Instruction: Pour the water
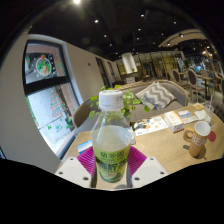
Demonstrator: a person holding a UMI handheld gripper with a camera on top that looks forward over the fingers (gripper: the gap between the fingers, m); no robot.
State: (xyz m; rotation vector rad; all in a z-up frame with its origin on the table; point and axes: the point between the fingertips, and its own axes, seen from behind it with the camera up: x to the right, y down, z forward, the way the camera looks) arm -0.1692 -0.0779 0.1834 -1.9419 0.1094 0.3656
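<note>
A clear plastic bottle [112, 138] with a white cap and a green label stands upright between my gripper's [112, 163] two fingers. Both pink pads [88, 160] press against its sides, so the gripper is shut on the bottle. The bottle appears lifted above the wooden table [170, 150]. Beyond the fingers to the right, a brown paper cup [197, 146] stands on the table, with a white cup [203, 129] just behind it.
Small boxes and packets [178, 119] lie on the table behind the cups. A green plant [100, 102] sits behind the bottle. A chair with a striped cushion [158, 94] stands further back. A wall with framed pictures [44, 66] is on the left.
</note>
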